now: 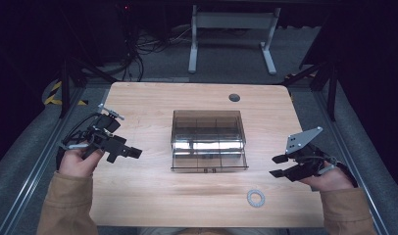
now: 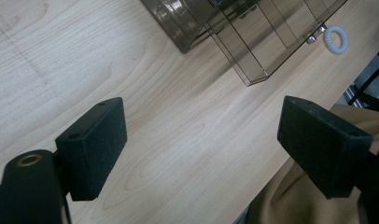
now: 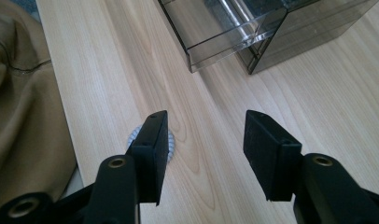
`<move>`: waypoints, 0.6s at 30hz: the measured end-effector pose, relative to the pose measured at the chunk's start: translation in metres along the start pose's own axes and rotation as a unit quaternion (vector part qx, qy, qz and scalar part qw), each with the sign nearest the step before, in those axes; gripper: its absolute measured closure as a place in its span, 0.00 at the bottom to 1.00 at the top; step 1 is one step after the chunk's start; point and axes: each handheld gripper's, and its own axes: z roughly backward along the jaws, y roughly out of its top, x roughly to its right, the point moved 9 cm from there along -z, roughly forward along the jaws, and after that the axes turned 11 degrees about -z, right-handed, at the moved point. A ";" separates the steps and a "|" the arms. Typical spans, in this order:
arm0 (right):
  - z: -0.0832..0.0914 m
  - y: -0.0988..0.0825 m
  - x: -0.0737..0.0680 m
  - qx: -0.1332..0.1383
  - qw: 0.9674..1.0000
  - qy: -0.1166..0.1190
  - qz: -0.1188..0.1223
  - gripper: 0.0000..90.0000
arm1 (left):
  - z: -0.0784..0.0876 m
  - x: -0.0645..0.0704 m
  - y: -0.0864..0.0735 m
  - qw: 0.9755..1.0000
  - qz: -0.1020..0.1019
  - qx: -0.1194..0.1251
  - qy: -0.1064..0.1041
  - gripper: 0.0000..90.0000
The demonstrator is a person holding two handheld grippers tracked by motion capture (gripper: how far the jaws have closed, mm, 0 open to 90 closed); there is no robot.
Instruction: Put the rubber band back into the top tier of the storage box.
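Smoky clear plastic is what my eye lands on first: a drawer box (image 1: 208, 139) sits mid-desk with its lower drawer pulled out toward me. The desk (image 1: 153, 196) is pale wood. Near its front edge, right of centre, lies a small white coiled ring (image 1: 256, 198), flat on the wood and apart from the box.

My right gripper (image 1: 281, 166) hangs over the right side of the desk, pointing in toward the box, up and to the right of the ring. In the right gripper view the fingers (image 3: 152, 154) stand wide apart with bare wood between them; the ring (image 3: 171, 145) peeks out from behind the left finger, and I cannot tell whether they touch.

My left gripper (image 1: 130, 152) is over the left side of the desk, also aimed at the box, well apart from it. Its fingers (image 2: 94, 144) are spread wide with nothing between them, the ring (image 2: 337, 39) lying far off beyond the open drawer.
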 end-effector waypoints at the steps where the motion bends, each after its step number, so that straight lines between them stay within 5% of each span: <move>1: -0.002 -0.001 0.000 -0.002 1.000 0.000 -0.001 0.56 | 0.000 -0.001 0.001 1.000 -0.001 -0.001 0.002 0.18; 18: -0.032 -0.013 0.001 -0.054 0.999 -0.002 -0.007 0.53 | -0.001 -0.002 0.006 1.000 -0.002 0.002 0.000 0.18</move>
